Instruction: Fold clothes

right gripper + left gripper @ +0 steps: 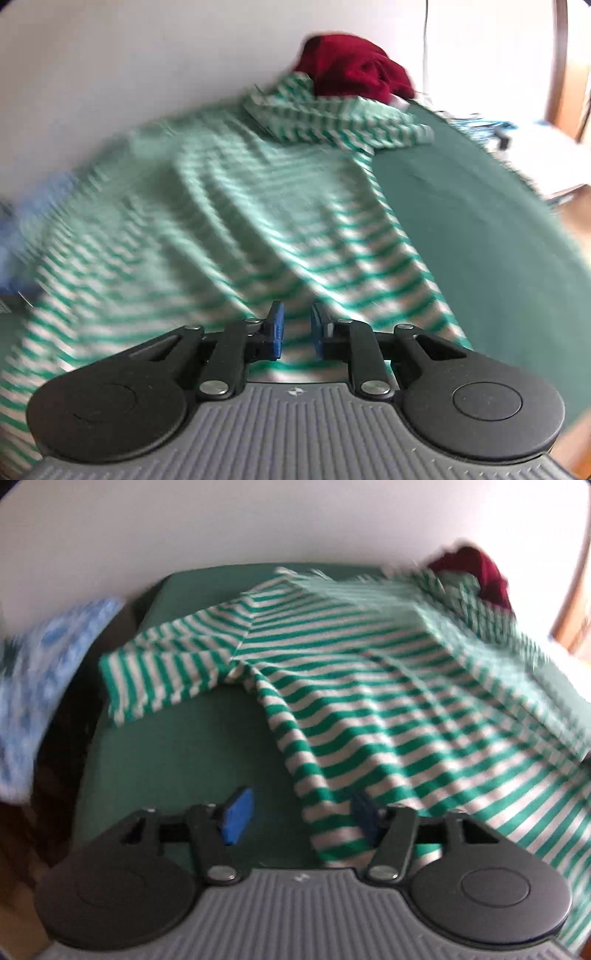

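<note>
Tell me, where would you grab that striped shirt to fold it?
I'd take the striped shirt by its bottom hem, coming in from the near edge of the green table. The hem lies nearest both grippers; the left gripper is open with the hem's corner between its pads. The sleeve lies flat, farther off.

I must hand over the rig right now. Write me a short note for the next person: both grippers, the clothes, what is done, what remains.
Left gripper: jaws wide open at the near edge of the striped shirt, holding nothing.
Right gripper: jaws narrowly apart over the same shirt's hem; whether it pinches the cloth is unclear, as the view is blurred.
The shirt lies spread, wrinkled, on the green surface, one sleeve out. A dark red garment sits beyond it.
Done: no fold yet visible. Left: fold the shirt.
</note>
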